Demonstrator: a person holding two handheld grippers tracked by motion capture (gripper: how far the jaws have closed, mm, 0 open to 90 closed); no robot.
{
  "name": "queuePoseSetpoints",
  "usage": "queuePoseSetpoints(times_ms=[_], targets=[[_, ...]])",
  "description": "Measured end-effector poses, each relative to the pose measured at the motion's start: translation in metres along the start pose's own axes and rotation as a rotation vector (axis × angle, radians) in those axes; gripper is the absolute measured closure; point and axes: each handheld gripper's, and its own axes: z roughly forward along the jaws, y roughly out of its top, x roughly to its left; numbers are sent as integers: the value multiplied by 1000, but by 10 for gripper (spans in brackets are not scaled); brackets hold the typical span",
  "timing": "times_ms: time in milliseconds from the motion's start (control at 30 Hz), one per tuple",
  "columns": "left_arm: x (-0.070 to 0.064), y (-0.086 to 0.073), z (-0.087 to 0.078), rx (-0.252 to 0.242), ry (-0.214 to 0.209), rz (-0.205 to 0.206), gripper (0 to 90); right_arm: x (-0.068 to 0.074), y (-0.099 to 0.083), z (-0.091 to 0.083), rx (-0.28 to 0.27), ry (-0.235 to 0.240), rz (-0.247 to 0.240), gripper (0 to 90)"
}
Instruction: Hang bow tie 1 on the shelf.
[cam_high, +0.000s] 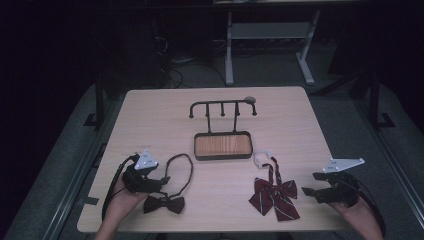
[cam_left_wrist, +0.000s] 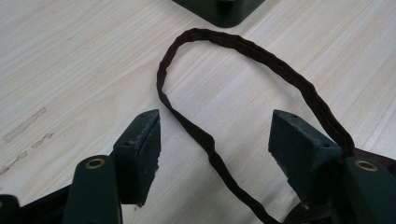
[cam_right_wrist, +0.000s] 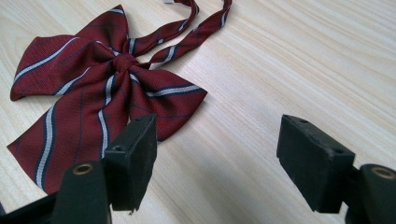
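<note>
A dark bow tie (cam_high: 164, 204) with a looped neck strap (cam_high: 181, 167) lies on the table's front left. My left gripper (cam_high: 159, 182) stands open over the strap (cam_left_wrist: 205, 140), which passes between its jaws without being pinched. A red striped bow tie (cam_high: 274, 196) with a white clasp (cam_high: 263, 157) lies at the front right. My right gripper (cam_high: 311, 184) is open just right of the striped bow tie (cam_right_wrist: 102, 88), jaws apart over bare wood. A black hook rack (cam_high: 222, 106) rises from a wooden-floored tray (cam_high: 223, 146) in the table's middle.
The light wooden table (cam_high: 150, 120) ends close behind my hands. A small round object (cam_high: 249, 99) lies beyond the rack. A desk frame (cam_high: 270, 40) and cables stand on the dark floor past the far edge.
</note>
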Motion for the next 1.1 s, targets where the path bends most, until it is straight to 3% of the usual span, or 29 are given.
queuePoseSetpoints(times_ms=[600,833,1100], targets=[[0,0,3,-3,-7,-3,330,10,7,5,0,22,-23,285],[1,-1,2,-2,-4,3,329,16,16,6,3,28,-39,285],[0,0,3,-8,-3,2,323,21,34,6,17,32,-89,284]])
